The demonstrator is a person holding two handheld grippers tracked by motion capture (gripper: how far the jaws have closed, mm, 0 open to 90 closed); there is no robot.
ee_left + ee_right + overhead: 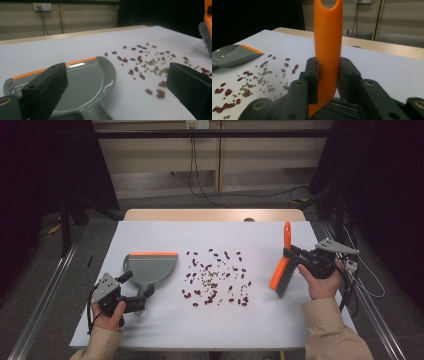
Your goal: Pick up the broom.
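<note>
White table (150, 330): beans (215, 277) scattered between dustpan (150, 267) and brush (281, 270); brush clamped in right hand-held gripper (295, 256), left hand-held gripper (142, 297) spread wide, empty, at dustpan handle.

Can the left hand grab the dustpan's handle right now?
Probably yes. The left hand-held gripper is open, its jaws either side of the grey dustpan's handle, and nothing lies between. The beans are off to the side.

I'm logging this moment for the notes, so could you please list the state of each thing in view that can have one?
Left gripper: open, jaws either side of the dustpan's handle.
Right gripper: shut on the brush's orange handle.
Brush: held tilted, bristles down beside the beans.
Dustpan: flat on the table, empty.
Beans: scattered loose on the table, unswept.
</note>
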